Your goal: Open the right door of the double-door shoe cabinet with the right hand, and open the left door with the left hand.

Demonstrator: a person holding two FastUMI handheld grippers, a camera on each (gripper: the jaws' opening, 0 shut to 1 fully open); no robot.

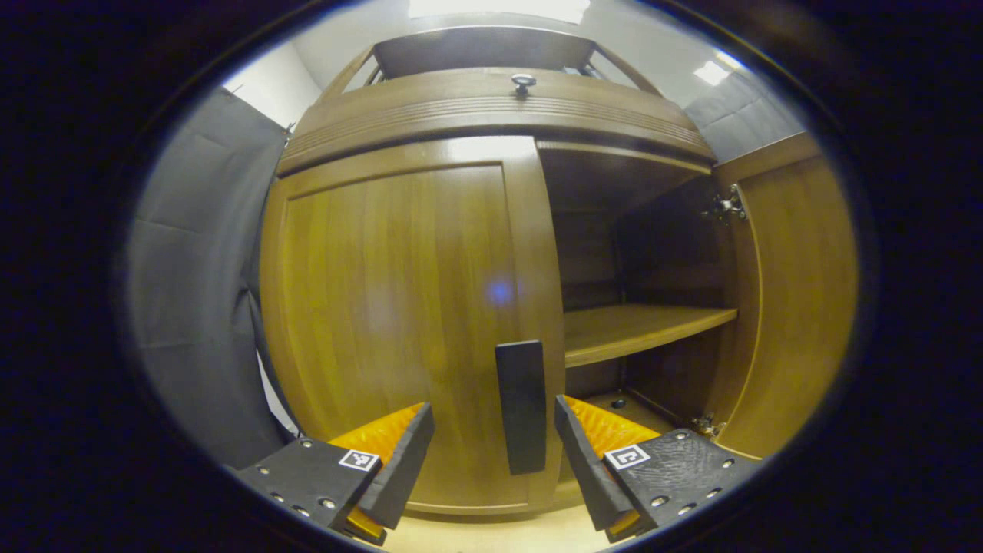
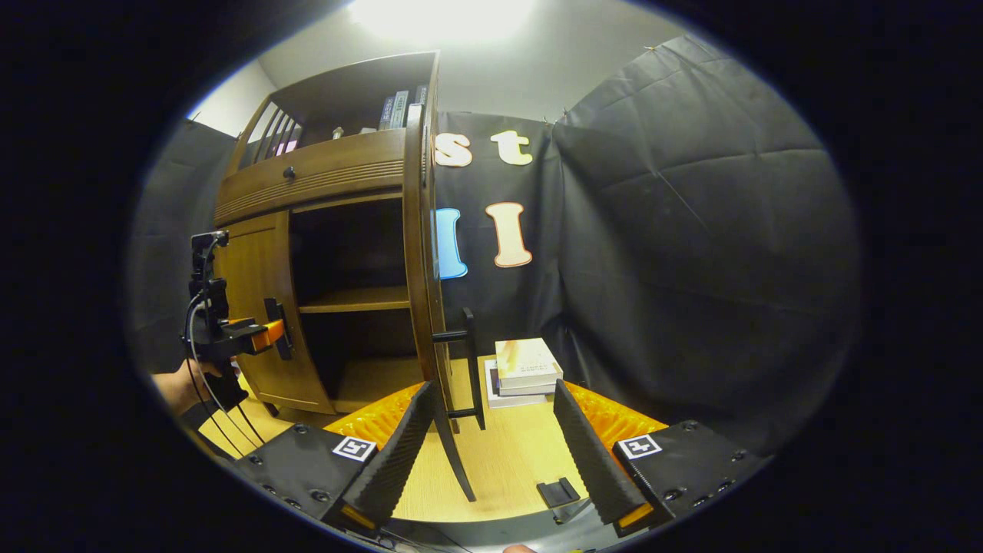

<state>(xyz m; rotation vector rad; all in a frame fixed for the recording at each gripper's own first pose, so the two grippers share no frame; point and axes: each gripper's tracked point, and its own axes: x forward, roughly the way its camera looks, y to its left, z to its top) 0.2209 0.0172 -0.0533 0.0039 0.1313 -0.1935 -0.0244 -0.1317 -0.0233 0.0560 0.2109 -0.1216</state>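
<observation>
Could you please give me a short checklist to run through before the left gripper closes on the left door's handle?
1. Right door swung open: ok.
2. Left door shut, ready to pull: ok.
3. Left door handle between the left gripper fingers: ok, though it sits nearer the right finger.
4. Left gripper open wide enough for the handle: ok.
5. Fingers reaching past the handle far enough for a firm grip: cannot tell.
6. Right gripper open and off the right door handle: ok.
</observation>
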